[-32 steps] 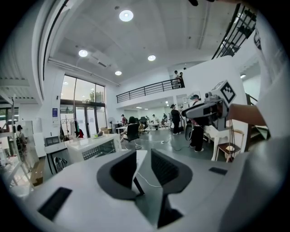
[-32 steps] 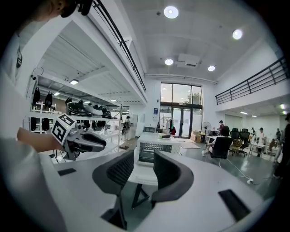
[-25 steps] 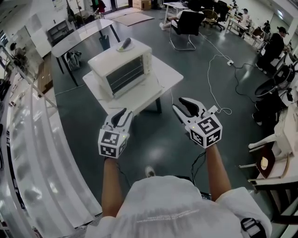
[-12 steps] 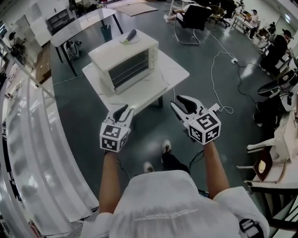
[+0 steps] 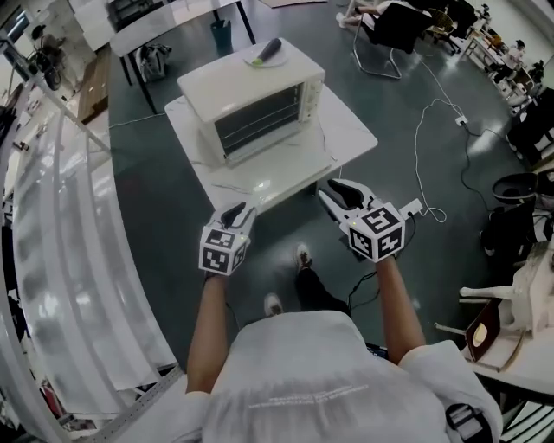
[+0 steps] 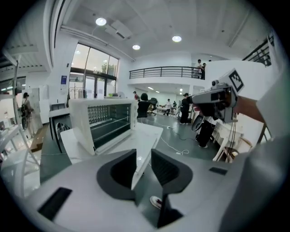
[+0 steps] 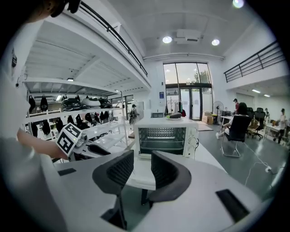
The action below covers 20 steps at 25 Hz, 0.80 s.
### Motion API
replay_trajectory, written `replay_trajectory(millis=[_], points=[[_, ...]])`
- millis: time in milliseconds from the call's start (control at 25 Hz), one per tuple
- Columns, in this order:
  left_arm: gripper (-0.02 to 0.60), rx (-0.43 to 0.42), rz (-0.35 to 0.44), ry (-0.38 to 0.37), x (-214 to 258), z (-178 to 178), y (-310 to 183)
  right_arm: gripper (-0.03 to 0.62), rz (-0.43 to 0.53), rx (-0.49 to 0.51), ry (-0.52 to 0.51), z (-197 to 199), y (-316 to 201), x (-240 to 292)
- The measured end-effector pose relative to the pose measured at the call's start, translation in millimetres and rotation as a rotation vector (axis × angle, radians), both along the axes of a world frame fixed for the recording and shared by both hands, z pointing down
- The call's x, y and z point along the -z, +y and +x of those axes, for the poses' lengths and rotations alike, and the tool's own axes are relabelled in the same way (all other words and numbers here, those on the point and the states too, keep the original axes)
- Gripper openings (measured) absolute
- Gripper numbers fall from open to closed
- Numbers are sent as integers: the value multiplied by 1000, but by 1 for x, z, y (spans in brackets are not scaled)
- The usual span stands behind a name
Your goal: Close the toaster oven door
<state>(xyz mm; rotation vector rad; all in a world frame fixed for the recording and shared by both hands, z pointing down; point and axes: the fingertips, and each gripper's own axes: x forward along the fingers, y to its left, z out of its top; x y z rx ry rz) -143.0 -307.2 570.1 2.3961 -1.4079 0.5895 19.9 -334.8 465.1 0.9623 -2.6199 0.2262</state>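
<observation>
Two grippers: both hang in the air on the door side of the toaster oven (image 5: 251,95), clear of it and of its table (image 5: 351,134).
Left gripper (image 5: 235,215): jaws parted about halfway, gripping nothing; only the table's near corner shows through the gap, well beyond the pads. It sits toward the oven's left front corner.
Right gripper (image 5: 333,192): jaws likewise parted and empty; the oven's front shows beyond the gap. It sits off the oven's right front corner, just outside the table edge.
Toaster oven: one, white, standing on the table, its front turned toward the person.
Oven door (image 5: 277,166): appears folded down flat in front of the cavity, touched by neither gripper.
Tables: two, the one under the oven and a second table (image 5: 164,26) behind the oven, well apart from it.
Shelving (image 5: 52,216): one long white run, left of the oven.
Chair (image 5: 394,26): one dark office chair, behind and right of the oven.
Cable (image 5: 424,138): one white lead snaking over the floor, right of the oven.
Oven cavity: wire racks show inside.
Plate (image 5: 267,54): one, on the oven's roof near its back edge, carrying a dark object too small to identify.
</observation>
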Motion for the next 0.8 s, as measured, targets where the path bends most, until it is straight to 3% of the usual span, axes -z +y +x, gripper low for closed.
replay_trajectory(millis=[240, 520, 800], points=[[109, 63, -140, 41, -53, -7, -11, 130, -112, 42, 13, -11, -32, -35], [109, 42, -246, 64, -106, 5, -24, 130, -185, 69, 42, -12, -57, -64], [129, 114, -350, 140, -151, 7, -31, 133, -247, 83, 54, -7, -71, -89]])
